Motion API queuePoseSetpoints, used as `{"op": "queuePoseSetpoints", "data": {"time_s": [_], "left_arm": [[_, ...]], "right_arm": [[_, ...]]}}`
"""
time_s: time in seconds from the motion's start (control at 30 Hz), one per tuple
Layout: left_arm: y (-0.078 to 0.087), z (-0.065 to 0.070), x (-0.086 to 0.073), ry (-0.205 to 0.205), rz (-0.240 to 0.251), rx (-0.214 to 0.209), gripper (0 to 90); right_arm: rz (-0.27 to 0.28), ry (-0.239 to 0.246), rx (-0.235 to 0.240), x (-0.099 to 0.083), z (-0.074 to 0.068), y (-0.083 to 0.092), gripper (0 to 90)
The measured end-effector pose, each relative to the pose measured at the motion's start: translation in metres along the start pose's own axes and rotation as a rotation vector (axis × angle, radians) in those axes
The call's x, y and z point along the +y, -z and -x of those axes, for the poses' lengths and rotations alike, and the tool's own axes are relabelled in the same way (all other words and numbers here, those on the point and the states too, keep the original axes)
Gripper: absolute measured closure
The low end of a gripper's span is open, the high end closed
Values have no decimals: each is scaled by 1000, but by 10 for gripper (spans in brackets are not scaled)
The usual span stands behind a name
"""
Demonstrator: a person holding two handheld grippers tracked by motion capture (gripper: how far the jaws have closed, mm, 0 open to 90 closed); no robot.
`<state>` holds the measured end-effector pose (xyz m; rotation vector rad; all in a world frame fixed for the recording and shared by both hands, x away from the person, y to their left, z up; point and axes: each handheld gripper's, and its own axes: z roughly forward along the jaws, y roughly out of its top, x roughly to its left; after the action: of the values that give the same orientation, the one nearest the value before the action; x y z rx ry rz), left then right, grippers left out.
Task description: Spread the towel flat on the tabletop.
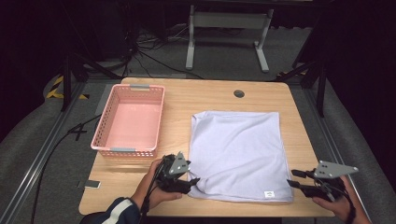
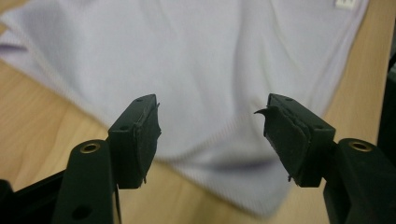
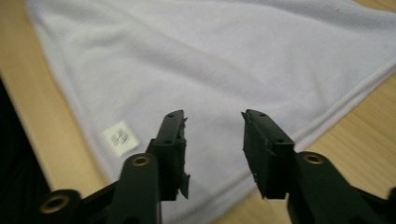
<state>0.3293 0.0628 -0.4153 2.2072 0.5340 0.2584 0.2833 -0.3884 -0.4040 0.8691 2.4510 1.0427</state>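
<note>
My left tool (image 2: 212, 135) hangs released, jaws apart with nothing between them, over the near left corner of the folded lavender cloth (image 2: 201, 60). My right tool (image 3: 212, 149) is likewise unclenched and empty, poised above the near right corner, just beside the small white label (image 3: 120, 137).

The cloth lies flat on the wooden tabletop (image 1: 210, 95), to the right of an empty pink basket (image 1: 130, 121), its near edge running between my two hands.

To do the next pinch well, I judge I should bring each tool down onto its corner, slide the lower jaw under all the layers at the hem, and close both together, so the fold lifts evenly and nothing slips out.

The high view gives me the whole layout: basket, both tools flanking the cloth, and a round grommet (image 1: 239, 94) at the far edge. The gripper views instead give me the ribbed hem, the soft wrinkles and how wide my jaws stand.
</note>
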Motion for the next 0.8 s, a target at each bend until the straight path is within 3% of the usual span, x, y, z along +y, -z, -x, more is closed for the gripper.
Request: {"op": "queuePoseSetpoints", "data": {"time_s": [0.07, 0.13, 0.17, 0.2, 0.27, 0.3, 0.33, 0.43, 0.5, 0.53, 0.7, 0.77, 0.8], "left_arm": [[-8, -4, 6, 12, 3, 17, 373], [-26, -15, 13, -28, -44, 7, 441], [-34, -21, 12, -1, -44, -12, 456], [-45, -27, 10, 11, -82, -49, 471], [-53, -27, 5, -17, -125, -53, 518], [-56, -25, 2, -1, -126, -89, 529], [-56, -23, -1, -19, -136, -109, 573], [-54, -11, -10, -55, -173, -132, 587], [-49, 0, -19, -48, -160, -114, 581], [-45, 2, -20, -54, -179, -124, 582], [-28, 20, -33, -52, -173, -162, 557], [-22, 19, -30, -41, -160, -137, 453], [-21, 16, -27, -36, -151, -113, 453]], "right_arm": [[-4, 1, 12, 5, 3, -8, 610], [-23, 5, 7, 15, 9, -29, 654], [-41, -3, 17, 17, 11, -37, 652], [-55, 0, 29, 18, 14, -47, 672], [-92, -17, 49, 13, 20, -64, 759], [-115, 2, 78, 9, 19, -70, 795], [-136, 20, 88, 5, 17, -72, 815], [-122, 16, 107, 0, 14, -66, 846], [-129, 13, 101, -5, 11, -62, 831], [-121, 15, 108, -9, 9, -59, 829], [-118, -10, 122, -20, -1, -46, 821], [-126, 5, 125, -22, -6, -42, 790], [-135, 21, 125, -21, -8, -41, 765]]}}
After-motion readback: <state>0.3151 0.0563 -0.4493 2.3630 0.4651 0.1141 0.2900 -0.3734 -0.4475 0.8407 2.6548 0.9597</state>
